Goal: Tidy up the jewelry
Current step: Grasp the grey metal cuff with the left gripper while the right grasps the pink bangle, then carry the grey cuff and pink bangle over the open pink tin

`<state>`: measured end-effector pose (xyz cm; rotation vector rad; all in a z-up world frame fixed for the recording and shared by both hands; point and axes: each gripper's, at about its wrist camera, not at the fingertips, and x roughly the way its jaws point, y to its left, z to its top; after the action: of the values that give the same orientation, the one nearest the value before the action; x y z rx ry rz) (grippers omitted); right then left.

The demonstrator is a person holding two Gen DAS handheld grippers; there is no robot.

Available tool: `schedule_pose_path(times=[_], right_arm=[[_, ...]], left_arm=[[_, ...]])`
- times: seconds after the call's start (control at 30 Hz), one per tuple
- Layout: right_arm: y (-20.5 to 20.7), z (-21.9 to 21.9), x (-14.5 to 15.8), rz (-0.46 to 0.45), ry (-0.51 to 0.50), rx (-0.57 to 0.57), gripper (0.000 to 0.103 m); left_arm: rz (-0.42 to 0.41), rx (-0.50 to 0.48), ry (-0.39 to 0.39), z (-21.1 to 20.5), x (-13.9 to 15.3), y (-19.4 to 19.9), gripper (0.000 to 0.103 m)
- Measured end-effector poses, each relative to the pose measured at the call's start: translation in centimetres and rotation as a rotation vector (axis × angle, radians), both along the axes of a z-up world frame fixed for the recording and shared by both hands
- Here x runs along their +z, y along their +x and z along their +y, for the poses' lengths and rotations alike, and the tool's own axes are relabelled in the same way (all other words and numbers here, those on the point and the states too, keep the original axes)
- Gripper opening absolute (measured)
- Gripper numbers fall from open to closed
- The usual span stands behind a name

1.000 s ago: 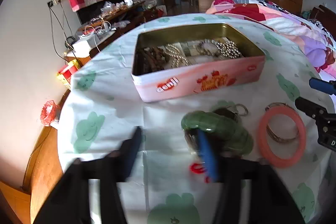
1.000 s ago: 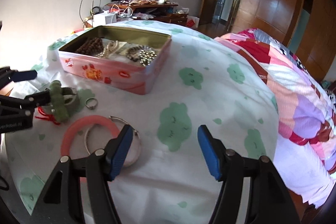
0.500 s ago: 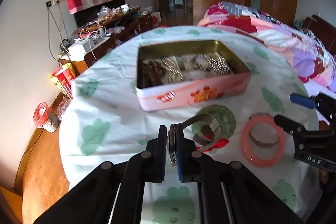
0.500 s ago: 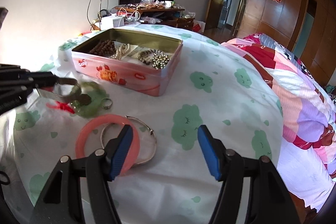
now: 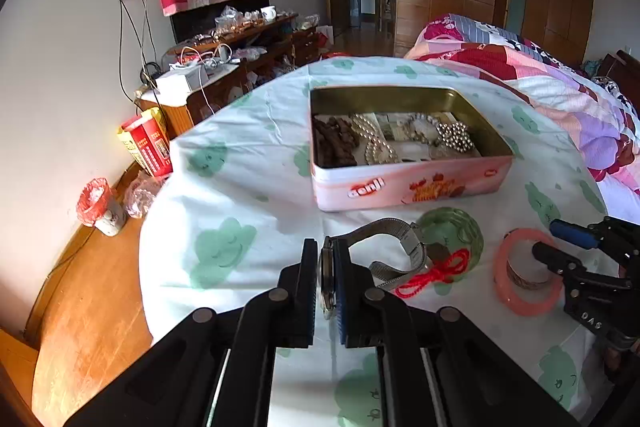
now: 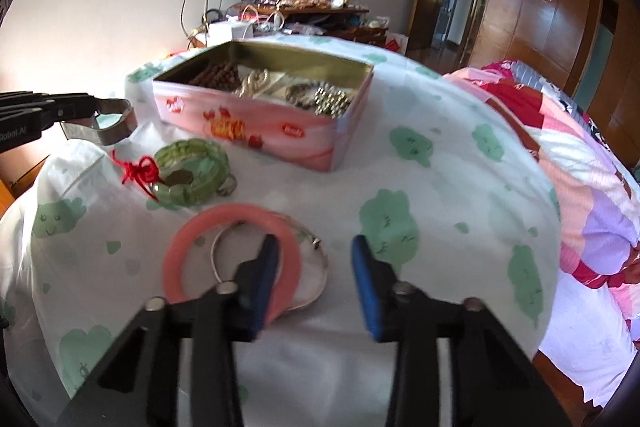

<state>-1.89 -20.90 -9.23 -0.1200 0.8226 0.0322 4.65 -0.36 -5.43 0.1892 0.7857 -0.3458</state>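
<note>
Left of the pink tin (image 5: 412, 183), a watch (image 5: 328, 279) is pinched edge-on by its case in the left gripper (image 5: 326, 275), its mesh strap (image 5: 396, 247) hanging loose toward the green bangle (image 5: 454, 231). A slip could be caused by so thin a hold, or the red cord (image 5: 436, 273) snagged. Right of that, the right gripper (image 6: 314, 275) is angled down over the pink bangle (image 6: 188, 239), jaws closing with its rim between them, not yet gripped.
</note>
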Motion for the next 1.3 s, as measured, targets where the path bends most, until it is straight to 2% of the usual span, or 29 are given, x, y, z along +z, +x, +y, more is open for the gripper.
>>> schedule_pose_path(times=[0.1,0.17,0.2,0.23,0.47,0.7,0.93,1.3], right_arm=[[0.2,0.5,-0.9,0.039,-0.014,0.028,0.034],[0.0,0.8,-0.8,0.024,-0.026,0.032,0.030],[-0.1,0.7,-0.7,0.022,-0.026,0.027,0.017],[-0.1,0.7,-0.7,0.020,-0.028,0.024,0.015],[-0.8,0.6,1.0,-0.045,-0.003,0.023,0.013],[-0.9,0.7,2.2,-0.090,-0.041,-0.004,0.013],[-1.1,0.2,3.6,-0.135,-0.029,-0.021,0.012],[-0.3,0.5,4.5,-0.160,-0.027,-0.012,0.012]], left_arm=[[0.000,-0.009,-0.002,-0.2,-0.1,-0.2,0.007],[-0.004,-0.009,-0.005,-0.1,0.1,-0.3,0.007],[-0.005,-0.008,-0.005,-0.1,0.1,-0.3,0.007],[-0.007,-0.005,-0.008,0.1,0.2,-0.2,0.007],[-0.021,0.012,-0.013,0.5,0.7,-0.2,0.007],[-0.051,0.029,0.006,0.6,1.4,-0.3,0.007],[-0.068,0.026,0.006,0.3,2.3,-0.5,0.007],[-0.094,0.016,0.009,-0.3,3.7,-0.2,0.007]])
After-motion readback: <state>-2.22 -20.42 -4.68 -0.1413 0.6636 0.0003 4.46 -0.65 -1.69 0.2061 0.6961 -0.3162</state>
